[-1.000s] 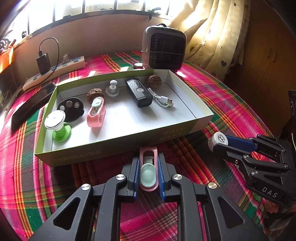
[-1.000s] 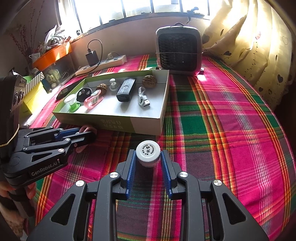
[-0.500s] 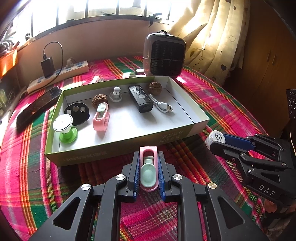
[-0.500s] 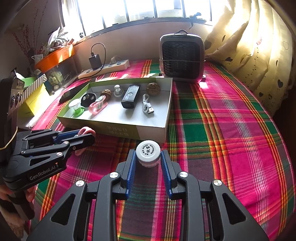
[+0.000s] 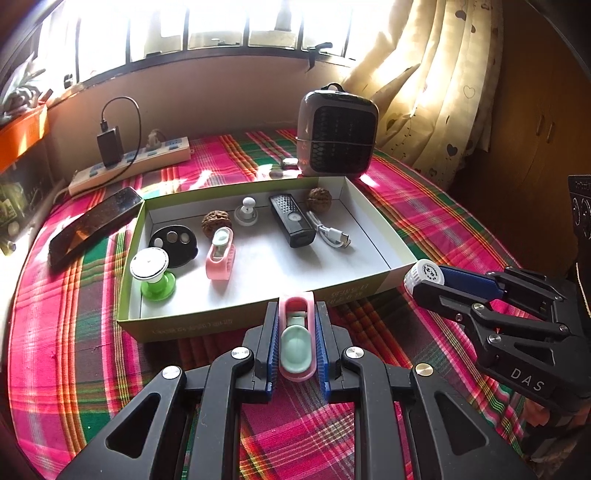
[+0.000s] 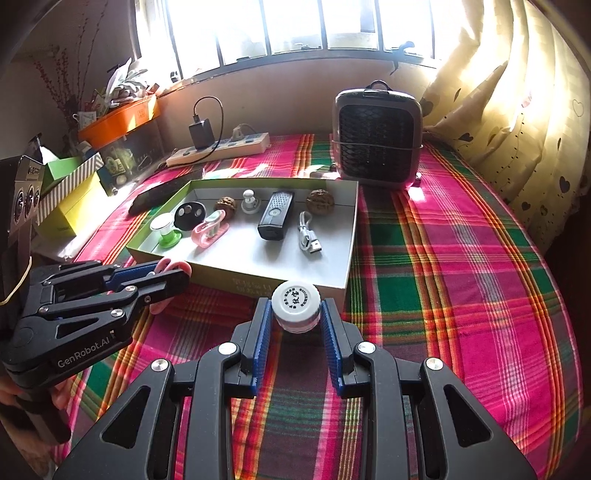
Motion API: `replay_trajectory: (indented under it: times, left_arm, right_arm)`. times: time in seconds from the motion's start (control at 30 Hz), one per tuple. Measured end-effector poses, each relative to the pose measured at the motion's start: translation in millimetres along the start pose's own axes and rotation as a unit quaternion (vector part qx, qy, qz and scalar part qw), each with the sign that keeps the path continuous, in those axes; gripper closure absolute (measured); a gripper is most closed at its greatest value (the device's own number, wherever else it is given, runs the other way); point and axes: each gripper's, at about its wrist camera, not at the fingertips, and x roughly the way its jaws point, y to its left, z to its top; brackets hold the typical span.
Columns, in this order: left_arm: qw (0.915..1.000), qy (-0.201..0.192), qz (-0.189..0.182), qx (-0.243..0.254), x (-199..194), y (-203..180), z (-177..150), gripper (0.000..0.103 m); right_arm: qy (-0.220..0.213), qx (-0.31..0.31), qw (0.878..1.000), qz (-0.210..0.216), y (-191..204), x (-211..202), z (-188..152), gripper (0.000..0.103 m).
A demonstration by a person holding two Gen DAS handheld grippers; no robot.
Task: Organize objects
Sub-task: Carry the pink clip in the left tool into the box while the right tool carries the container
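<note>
The left tongs (image 5: 295, 345) are clenched on a pink clip (image 5: 296, 341) with a mint-green insert, held just short of the box's near wall. Beside them the right tongs (image 6: 295, 314) grasp a small white-capped jar (image 6: 295, 301) by its sides, cap up, printed characters showing on the lid; the jar sits near the box's near right corner, above the plaid cloth (image 6: 443, 295) that covers the surface.

Just beyond both tongs lies the shallow open box (image 5: 258, 314), green outside and white inside. At its left end stands a green stand (image 5: 155, 277) with a round white top, with a black disc (image 5: 173, 240) behind it. To the right of these a second pink clip (image 5: 220, 254) lies on its side, and a walnut (image 5: 216, 220) sits behind it. Along the far wall come a small white knob (image 5: 247, 212), a black device (image 5: 291, 221) lying lengthwise, and another walnut (image 5: 318, 199). A short white cable (image 5: 330, 232) lies just right of the black device.

Left of the box a dark phone (image 5: 94, 229) rests on the cloth. Farther back a power strip (image 5: 129, 164) carries a black charger (image 5: 109, 146), and a small heater (image 5: 338, 133) stands behind the box's far right corner. A curtain (image 5: 443, 74) hangs at the right, under a bright window (image 6: 277, 26).
</note>
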Motion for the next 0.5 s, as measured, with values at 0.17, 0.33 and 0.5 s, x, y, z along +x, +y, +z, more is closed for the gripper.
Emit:
replay_trajectory:
  times: [0.17, 0.33, 0.5]
  left_arm:
    - [1.0, -0.004, -0.004, -0.008, 1, 4, 9, 0.087]
    - [0.9998, -0.004, -0.008, -0.016, 8, 11, 19, 0.087]
    - [0.9997, 0.006, -0.011, -0.022, 20, 17, 28, 0.087]
  right_arm:
    - [-0.004, -0.005, 1.0, 0.003, 3, 5, 12, 0.074]
    - [-0.001, -0.011, 1.0, 0.005, 3, 14, 23, 0.074]
    - [0.008, -0.014, 1.0, 0.01, 2, 27, 33, 0.074]
